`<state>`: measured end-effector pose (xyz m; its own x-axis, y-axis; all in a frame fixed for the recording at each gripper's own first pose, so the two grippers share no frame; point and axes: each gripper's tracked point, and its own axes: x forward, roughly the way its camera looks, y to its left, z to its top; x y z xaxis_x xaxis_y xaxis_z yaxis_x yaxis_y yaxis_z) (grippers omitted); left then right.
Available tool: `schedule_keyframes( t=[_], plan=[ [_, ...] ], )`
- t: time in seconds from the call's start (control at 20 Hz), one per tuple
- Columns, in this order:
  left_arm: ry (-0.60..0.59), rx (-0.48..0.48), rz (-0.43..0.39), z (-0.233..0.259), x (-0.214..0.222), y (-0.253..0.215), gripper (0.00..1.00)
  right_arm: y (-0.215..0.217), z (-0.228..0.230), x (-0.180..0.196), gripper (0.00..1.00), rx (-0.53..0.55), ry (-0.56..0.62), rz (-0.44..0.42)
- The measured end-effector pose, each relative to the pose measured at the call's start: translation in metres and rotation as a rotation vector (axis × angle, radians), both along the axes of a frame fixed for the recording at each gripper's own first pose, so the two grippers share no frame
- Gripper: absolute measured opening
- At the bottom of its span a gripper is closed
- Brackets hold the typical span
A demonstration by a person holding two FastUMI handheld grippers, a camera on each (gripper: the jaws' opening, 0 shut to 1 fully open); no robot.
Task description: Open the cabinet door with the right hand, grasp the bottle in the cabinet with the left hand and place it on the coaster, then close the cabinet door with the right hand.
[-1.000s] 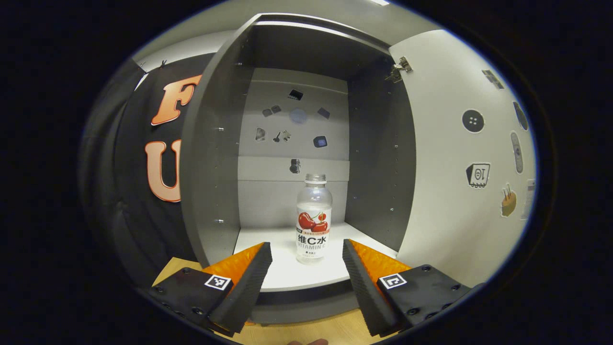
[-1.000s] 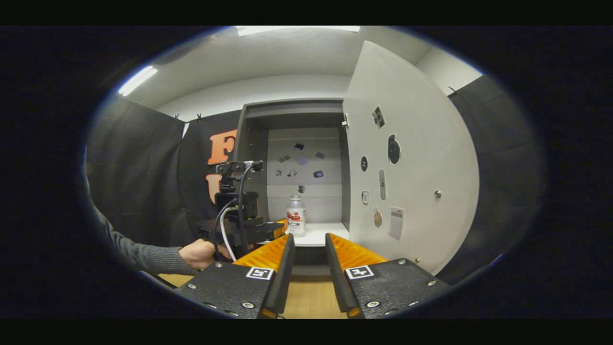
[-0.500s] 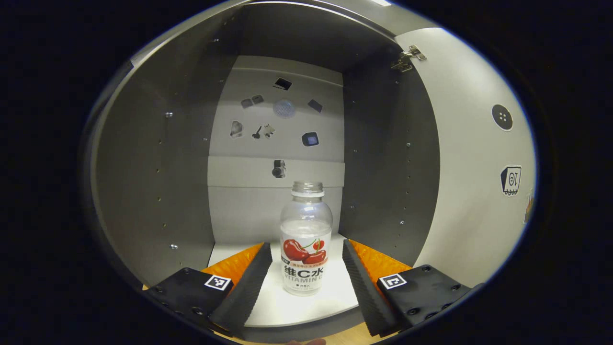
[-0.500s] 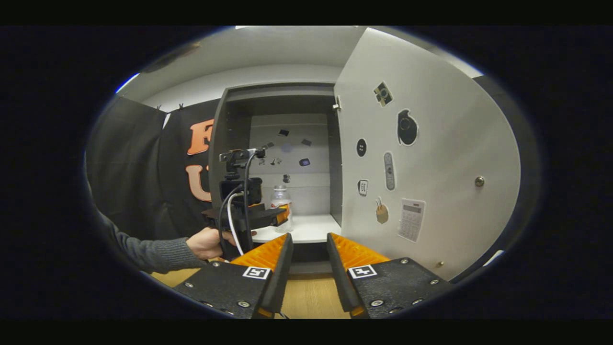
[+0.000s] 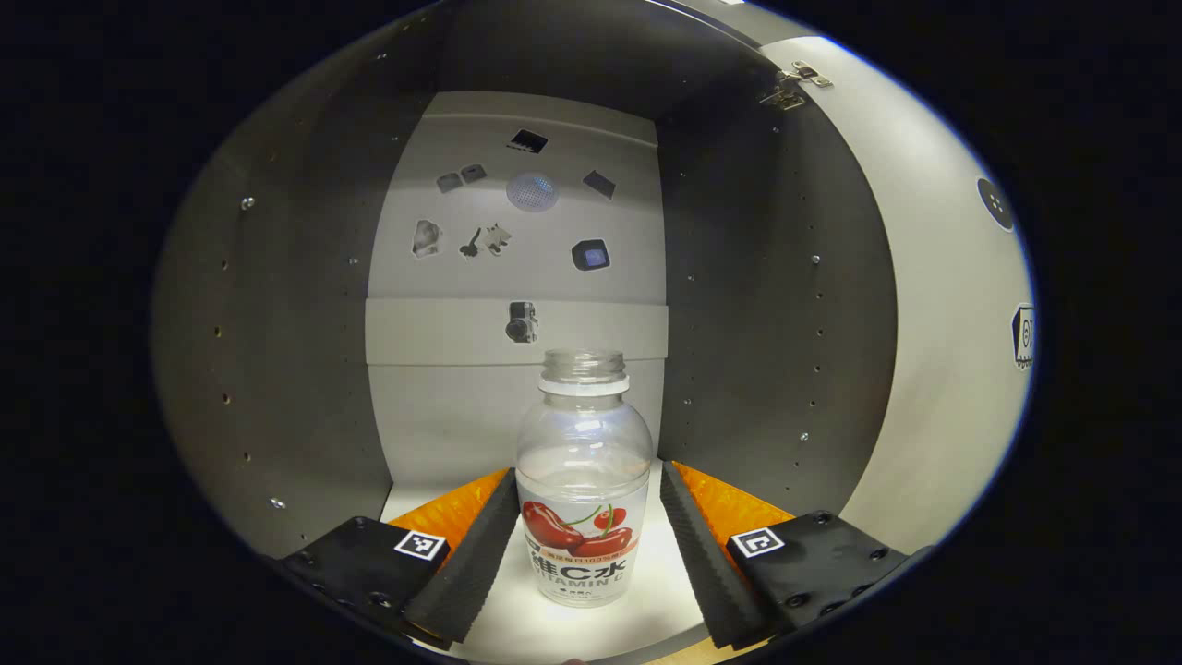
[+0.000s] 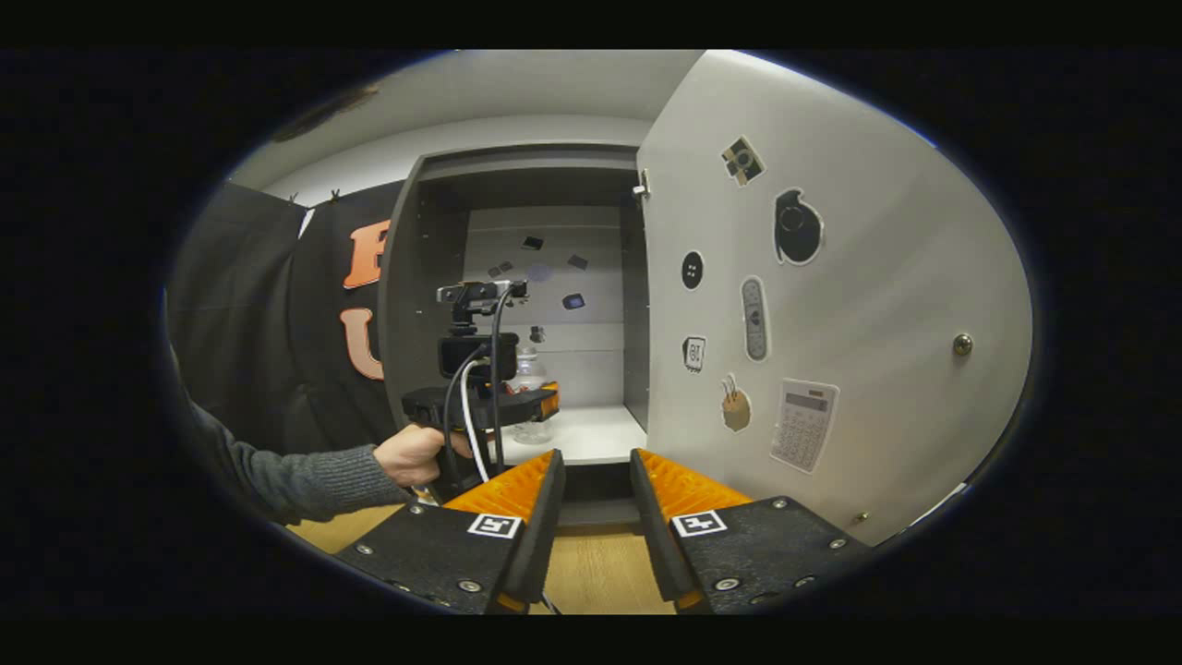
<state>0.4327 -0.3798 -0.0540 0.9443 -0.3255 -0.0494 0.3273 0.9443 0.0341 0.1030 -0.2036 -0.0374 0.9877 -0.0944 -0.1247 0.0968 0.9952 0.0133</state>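
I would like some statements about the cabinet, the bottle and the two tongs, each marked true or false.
1. The cabinet door is open. True.
2. The bottle lies on its side. False: it stands upright on the cabinet's white shelf.
3. The bottle stands between the fingers of the left tongs. True; whether they touch it cannot be told.
4. The bottle wears a cap. False: its neck is bare.
5. The right tongs hold the door's knob. False: they hold nothing, their fingers apart, away from the knob.
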Motion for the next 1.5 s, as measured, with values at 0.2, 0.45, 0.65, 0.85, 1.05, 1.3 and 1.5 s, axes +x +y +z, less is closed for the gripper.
schedule_keyframes(
  t=[0.2, 0.45, 0.65, 0.85, 1.05, 1.3, 1.5],
  plan=[
    [0.003, -0.013, 0.011, 0.003, -0.005, 0.004, 0.87, -0.004, -0.004, -0.006, 0.45, 0.008, 0.012, -0.003],
    [-0.03, -0.029, 0.055, 0.022, -0.04, 0.024, 0.86, -0.005, 0.0, -0.024, 0.45, 0.017, 0.004, 0.018],
    [-0.065, -0.032, 0.092, 0.027, -0.081, 0.044, 0.87, -0.004, -0.002, -0.045, 0.45, 0.046, 0.0, 0.047],
    [-0.088, 0.003, 0.146, 0.02, -0.127, 0.068, 0.84, -0.001, -0.007, -0.073, 0.48, 0.092, 0.007, 0.083],
    [-0.111, 0.012, 0.203, 0.0, -0.179, 0.092, 0.85, 0.007, -0.014, -0.098, 0.5, 0.08, 0.023, 0.125],
    [-0.058, 0.026, 0.245, -0.053, -0.229, 0.12, 0.85, 0.015, -0.031, -0.115, 0.53, 0.116, 0.062, 0.157],
    [0.022, 0.029, 0.283, -0.11, -0.256, 0.143, 0.85, 0.022, -0.05, -0.12, 0.53, 0.127, 0.125, 0.189]
  ],
)
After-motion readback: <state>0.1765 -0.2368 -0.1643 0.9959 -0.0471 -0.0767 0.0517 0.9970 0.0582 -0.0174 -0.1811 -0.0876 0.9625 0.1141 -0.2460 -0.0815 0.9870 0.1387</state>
